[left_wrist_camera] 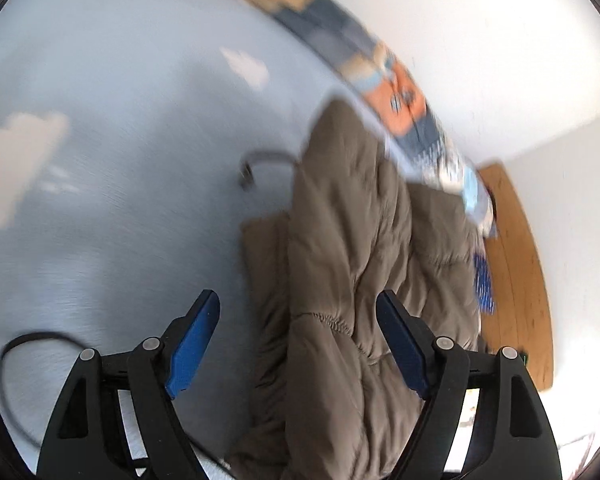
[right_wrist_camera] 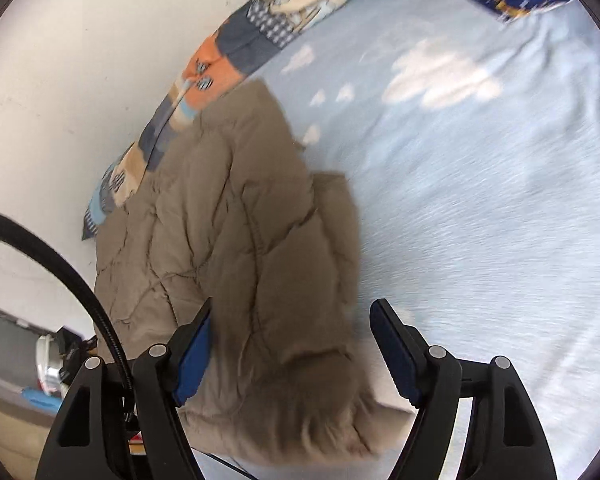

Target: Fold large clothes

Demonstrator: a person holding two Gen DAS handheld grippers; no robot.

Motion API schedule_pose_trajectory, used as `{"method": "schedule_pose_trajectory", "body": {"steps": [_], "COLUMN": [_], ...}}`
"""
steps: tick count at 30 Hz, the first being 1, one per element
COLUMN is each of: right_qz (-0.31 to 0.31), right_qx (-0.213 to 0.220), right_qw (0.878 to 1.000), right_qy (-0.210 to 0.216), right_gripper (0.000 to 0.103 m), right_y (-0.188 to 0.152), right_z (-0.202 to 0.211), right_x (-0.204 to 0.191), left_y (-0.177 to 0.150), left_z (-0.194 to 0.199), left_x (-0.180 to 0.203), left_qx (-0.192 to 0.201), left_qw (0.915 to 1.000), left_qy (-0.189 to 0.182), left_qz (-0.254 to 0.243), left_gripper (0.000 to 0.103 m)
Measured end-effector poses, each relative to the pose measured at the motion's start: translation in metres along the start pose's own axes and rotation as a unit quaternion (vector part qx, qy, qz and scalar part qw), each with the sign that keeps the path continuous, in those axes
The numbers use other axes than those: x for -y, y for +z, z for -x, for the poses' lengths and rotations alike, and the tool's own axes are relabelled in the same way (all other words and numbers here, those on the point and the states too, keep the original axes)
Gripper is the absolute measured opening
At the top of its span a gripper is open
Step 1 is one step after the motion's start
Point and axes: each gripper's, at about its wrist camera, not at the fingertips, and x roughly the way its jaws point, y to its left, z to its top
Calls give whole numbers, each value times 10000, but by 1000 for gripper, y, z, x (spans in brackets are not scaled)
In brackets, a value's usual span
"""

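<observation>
A folded brown quilted jacket point(right_wrist_camera: 236, 248) lies at the wall-side edge of the pale-blue cloud-print bed sheet point(right_wrist_camera: 480, 208), beside a patchwork bumper point(right_wrist_camera: 220, 60). Left gripper point(left_wrist_camera: 298, 312) and right gripper point(right_wrist_camera: 290, 316) hang released above it, grasping nothing.

The pale blue bed sheet point(right_wrist_camera: 480, 208) lies bare and wide on one side of the padded brown jacket point(right_wrist_camera: 236, 248) — open room for a gripper there. On the other side the patchwork bumper point(right_wrist_camera: 220, 60) and the white wall point(right_wrist_camera: 60, 80) press close — no passage. A dark cable point(left_wrist_camera: 260, 160) lies on the sheet just beside the jacket.
</observation>
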Motion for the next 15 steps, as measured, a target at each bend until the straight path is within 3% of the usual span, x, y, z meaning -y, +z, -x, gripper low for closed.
{"method": "schedule_pose_trajectory", "body": {"steps": [3, 7, 10, 12, 15], "right_qz": [-17, 157, 597, 965, 1605], "right_qx": [391, 1199, 1359, 1248, 910], "right_qw": [9991, 9926, 9888, 9870, 9815], "right_qy": [-136, -140, 158, 319, 511], "right_gripper": [80, 80, 79, 71, 62], "right_y": [-1, -9, -18, -31, -57], "right_z": [30, 79, 85, 76, 48], "right_x": [-2, -23, -60, -91, -144], "left_y": [-5, -46, -83, -106, -138], "left_z": [39, 92, 84, 82, 46], "left_x": [12, 66, 122, 139, 172], "left_qx": [743, 1289, 1340, 1192, 749], "left_qw": [9968, 9854, 9718, 9685, 9652], "left_qy": [293, 576, 747, 629, 477], "left_qz": [-66, -950, -1791, -2092, -2459], "left_gripper": [80, 80, 81, 82, 82]}}
